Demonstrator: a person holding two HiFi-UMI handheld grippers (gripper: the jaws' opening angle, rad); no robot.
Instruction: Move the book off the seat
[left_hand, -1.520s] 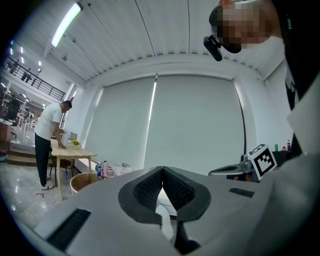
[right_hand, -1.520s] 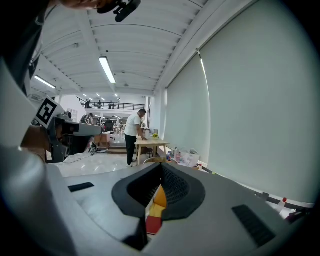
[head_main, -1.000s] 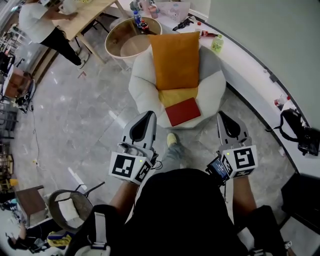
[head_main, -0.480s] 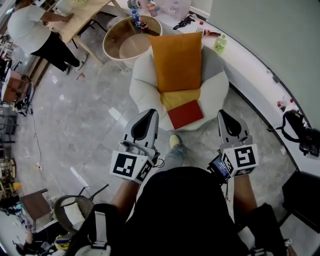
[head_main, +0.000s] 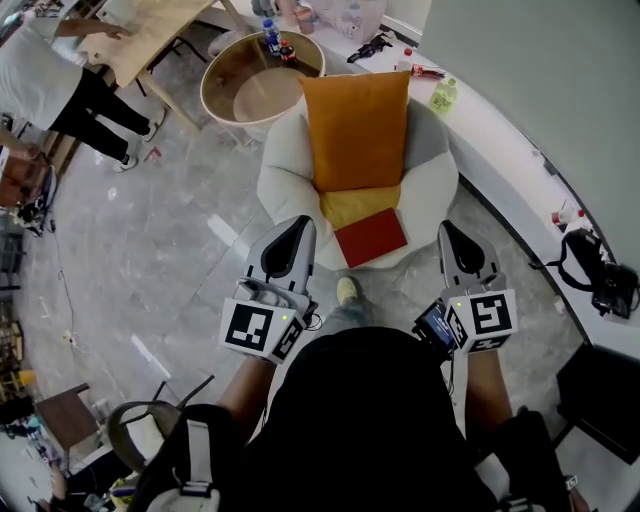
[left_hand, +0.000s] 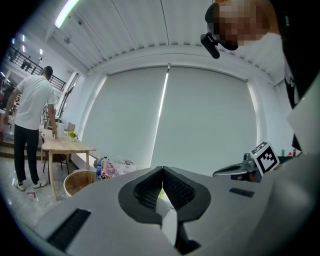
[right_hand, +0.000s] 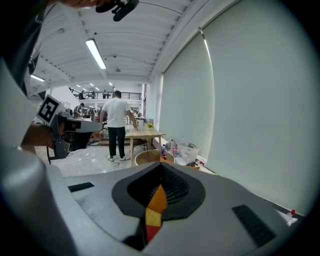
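Okay, approach step. Book (head_main: 371, 237) lies at the seat (head_main: 285, 170) front edge. Left gripper (head_main: 297, 230) and right gripper (head_main: 450, 234) hang short of it, both closed, empty. Next I open one and reach the book's near edge.

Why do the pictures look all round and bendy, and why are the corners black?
Fisheye lenses do that. Head view: evenly lit, the red book looks sharp, edges bulge. Left gripper view: black corners, the window blind bows. Right gripper view: black corners too, and the ceiling light glares.
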